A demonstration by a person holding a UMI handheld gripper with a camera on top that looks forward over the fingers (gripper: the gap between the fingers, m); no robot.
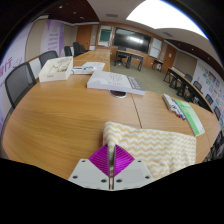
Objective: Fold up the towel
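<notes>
Gripper (pixel 110 160) pinched shut on near edge of towel (pixel 152 146), rest spread over table (pixel 60 110) just ahead. Thin hold: could slip mid-fold, or drag whole towel. Beyond towel, white box (pixel 115 82), clear of the fold.

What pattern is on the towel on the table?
The towel has pale yellow and white zigzag stripes, seen best in the gripper view.

towel (pixel 150 146) on table (pixel 60 115) ahead of jaws, boxes (pixel 115 82) beyond
</notes>
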